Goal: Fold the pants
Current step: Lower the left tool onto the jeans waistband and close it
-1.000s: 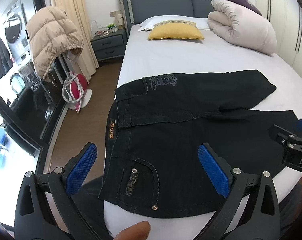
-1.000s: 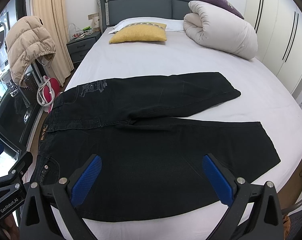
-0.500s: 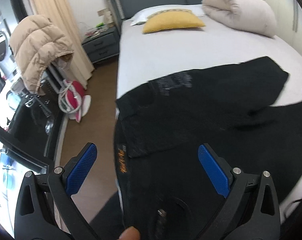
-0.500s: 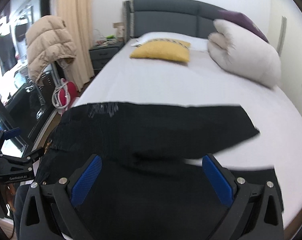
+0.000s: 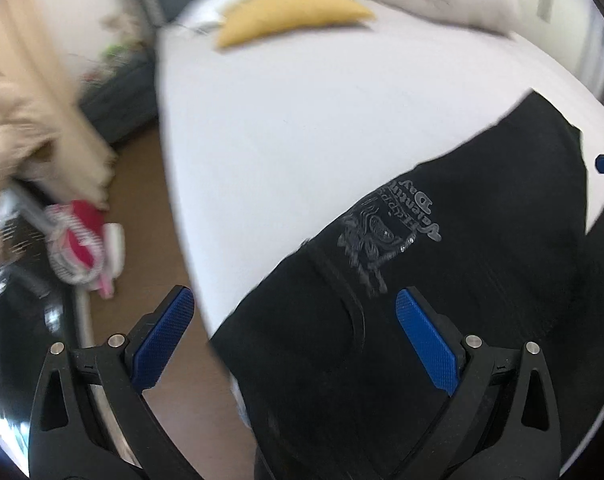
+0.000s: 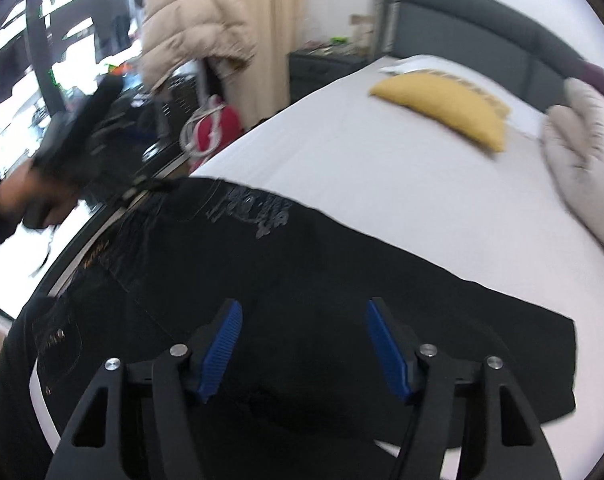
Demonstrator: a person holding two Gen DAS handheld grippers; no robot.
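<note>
Left wrist view: the left gripper has its fingers wide apart and empty above the waist corner of the black pants, at the left edge of the bed; it should close on both cloth layers there. Right wrist view: the right gripper is closing with nothing yet pinched, over the pants near the crotch, so it should sink to the cloth before closing fully.

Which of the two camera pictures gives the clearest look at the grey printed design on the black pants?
The left wrist view. There the printed design on the pants sits close to the camera, sharp enough to make out lettering and a crest. In the right wrist view the same design is farther off and smeared by blur, just a grey patch.
</note>
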